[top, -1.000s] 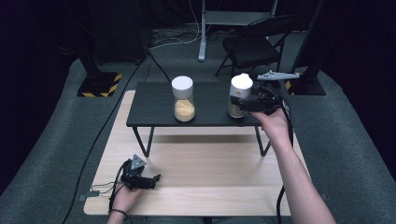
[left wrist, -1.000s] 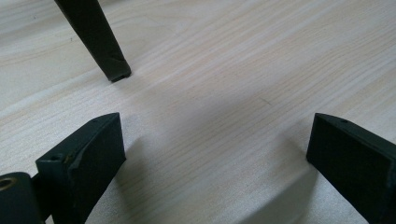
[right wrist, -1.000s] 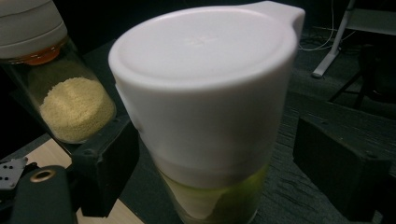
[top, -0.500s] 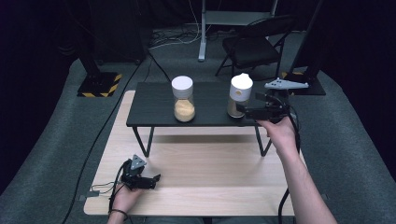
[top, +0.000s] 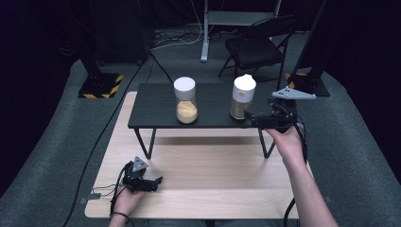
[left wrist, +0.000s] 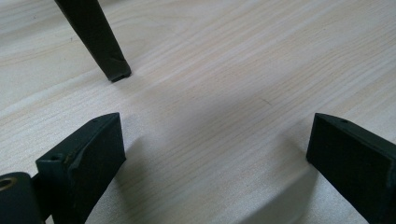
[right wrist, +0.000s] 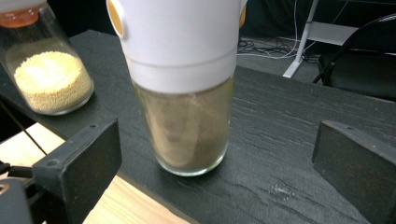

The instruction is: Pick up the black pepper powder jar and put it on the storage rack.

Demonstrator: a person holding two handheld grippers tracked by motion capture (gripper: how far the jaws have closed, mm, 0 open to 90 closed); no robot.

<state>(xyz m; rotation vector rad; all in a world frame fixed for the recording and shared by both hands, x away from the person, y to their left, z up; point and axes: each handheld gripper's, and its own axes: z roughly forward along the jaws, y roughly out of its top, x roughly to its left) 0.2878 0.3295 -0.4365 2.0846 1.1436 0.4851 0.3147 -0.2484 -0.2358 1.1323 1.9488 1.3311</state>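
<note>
My right gripper (top: 253, 119) sits right of centre in the high view, at the near edge of the black table (top: 156, 111). Its jaws have just been opening and now stand wide, nothing pressed between them. The white-capped glass jar (right wrist: 187, 88) stands upright on the black table, centred ahead of the jaws in the right gripper view, clear of both. A second jar (top: 185, 100) with yellow grains stands to its left, well apart. My left gripper (top: 151, 182) rests at lower left on the pale wooden board (top: 213, 189), jaws wide, holding nothing.
</note>
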